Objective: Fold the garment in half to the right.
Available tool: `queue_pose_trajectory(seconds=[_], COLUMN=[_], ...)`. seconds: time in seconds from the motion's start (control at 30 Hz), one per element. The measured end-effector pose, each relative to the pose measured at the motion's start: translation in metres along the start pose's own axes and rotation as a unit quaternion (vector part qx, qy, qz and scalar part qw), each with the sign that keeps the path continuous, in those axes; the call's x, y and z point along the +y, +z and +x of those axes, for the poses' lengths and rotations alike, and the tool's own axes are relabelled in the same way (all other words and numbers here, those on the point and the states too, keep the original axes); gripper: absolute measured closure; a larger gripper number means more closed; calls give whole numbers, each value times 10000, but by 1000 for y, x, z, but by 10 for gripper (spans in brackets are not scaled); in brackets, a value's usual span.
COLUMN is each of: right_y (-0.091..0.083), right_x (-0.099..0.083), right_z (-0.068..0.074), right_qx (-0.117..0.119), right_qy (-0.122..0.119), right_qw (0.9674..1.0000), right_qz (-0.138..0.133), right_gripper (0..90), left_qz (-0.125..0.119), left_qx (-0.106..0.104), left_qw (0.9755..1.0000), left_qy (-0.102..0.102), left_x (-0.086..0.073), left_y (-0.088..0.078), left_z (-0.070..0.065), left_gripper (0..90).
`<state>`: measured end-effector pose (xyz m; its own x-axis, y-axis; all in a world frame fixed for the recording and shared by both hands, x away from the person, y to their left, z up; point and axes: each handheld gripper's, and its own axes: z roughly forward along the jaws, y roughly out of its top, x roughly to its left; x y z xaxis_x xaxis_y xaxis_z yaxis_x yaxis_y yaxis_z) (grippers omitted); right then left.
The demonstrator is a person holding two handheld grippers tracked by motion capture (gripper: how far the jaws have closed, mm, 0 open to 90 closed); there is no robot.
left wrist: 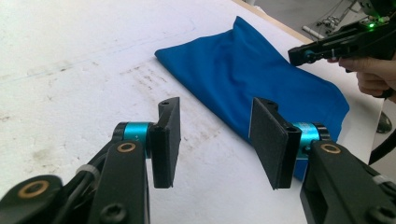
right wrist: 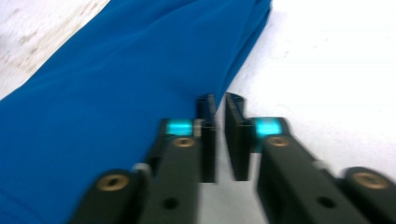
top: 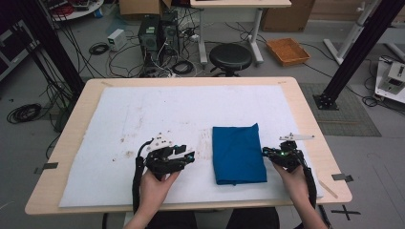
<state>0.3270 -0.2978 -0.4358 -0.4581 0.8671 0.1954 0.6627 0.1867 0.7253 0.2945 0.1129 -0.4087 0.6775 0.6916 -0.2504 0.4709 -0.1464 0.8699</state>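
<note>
Lengthwise, blue cloth (top: pixel 238 153) runs near-to-far

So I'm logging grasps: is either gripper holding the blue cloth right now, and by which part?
Nothing is held. The left gripper stands open over the white mat; the right gripper, nearly closed, sits at the folded blue cloth's right edge with nothing between its fingers.

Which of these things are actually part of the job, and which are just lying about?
Part of the job:
- folded blue cloth
- left gripper, jaws open, beside the cloth
- right gripper, jaws nearly together at the cloth's edge
- white mat under it all

Just lying about:
- black stool
- orange tray
- computer towers
- floor cables
</note>
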Motion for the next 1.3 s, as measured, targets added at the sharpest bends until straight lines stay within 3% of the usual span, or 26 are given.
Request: queue_pose_trajectory(seconds=[0.1,0.23,0.4,0.53,0.67,0.87,0.93,1.1,1.2,1.3], right_y=[0,10,36,53,61,56,54,59,73,85], right_x=[9,37,66,71,70,69,70,82,88,90], right_z=[-4,-8,-16,-23,-30,-40,-40,-20,-4,4], right_qx=[12,-42,-308,-342,-431,-522,-405,-46,55,156], right_qy=[60,171,342,376,332,308,322,-82,-500,-607], right_qw=[9999,9991,9984,9983,9982,9973,9973,9990,9987,9979], right_qz=[-150,-395,-327,-274,-234,-413,-524,-437,-63,145], right_gripper=[754,716,668,712,900,900,848,759,737,706], left_qz=[-3,14,26,76,90,97,105,119,130,143], left_qx=[36,82,95,92,69,76,65,63,43,32], left_qw=[10000,9999,9999,9998,9998,9998,9998,9997,9998,9998], left_qy=[-40,-68,-127,-135,-138,-169,-171,-181,-170,-156], left_x=[0,-1,-3,-4,-6,-7,-7,-7,-7,-8], left_y=[0,1,2,4,3,4,4,6,7,7], left_z=[2,7,9,10,9,11,11,10,9,9], left_gripper=[534,529,523,515,515,514,514,514,514,514])
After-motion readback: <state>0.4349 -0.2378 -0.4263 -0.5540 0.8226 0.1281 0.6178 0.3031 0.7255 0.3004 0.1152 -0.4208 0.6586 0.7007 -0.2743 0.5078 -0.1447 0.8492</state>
